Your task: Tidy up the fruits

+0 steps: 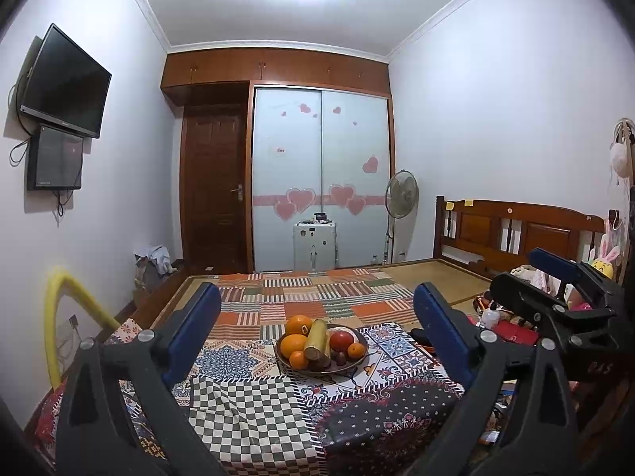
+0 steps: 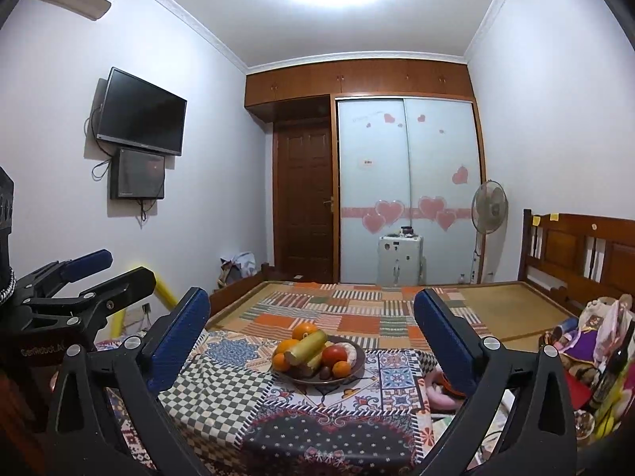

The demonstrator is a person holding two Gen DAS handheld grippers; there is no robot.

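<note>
A brown plate (image 1: 359, 364) heaped with fruit stands on a patchwork cloth (image 1: 246, 404) in front of both grippers. It holds several oranges (image 1: 298, 324), a red round fruit (image 1: 342, 340), a yellow-green stalk (image 1: 316, 339) and small dark fruits (image 1: 340, 357). My left gripper (image 1: 317, 291) stands open, nothing between its blue pads, with the plate some way beyond them. In the right wrist view the plate (image 2: 358, 367) lies the same way beyond my open, empty right gripper (image 2: 312, 297). Each gripper shows at the edge of the other's view: right gripper (image 1: 520, 273), left gripper (image 2: 119, 267).
A bed with a striped blanket (image 1: 317, 297) and a wooden headboard (image 1: 516, 230) lies behind the cloth. Toys and clutter (image 2: 595, 329) pile up on the right. A yellow tube (image 1: 63, 297) arches on the left. A fan (image 1: 401, 194) and a white cabinet (image 1: 314, 246) stand by the wardrobe.
</note>
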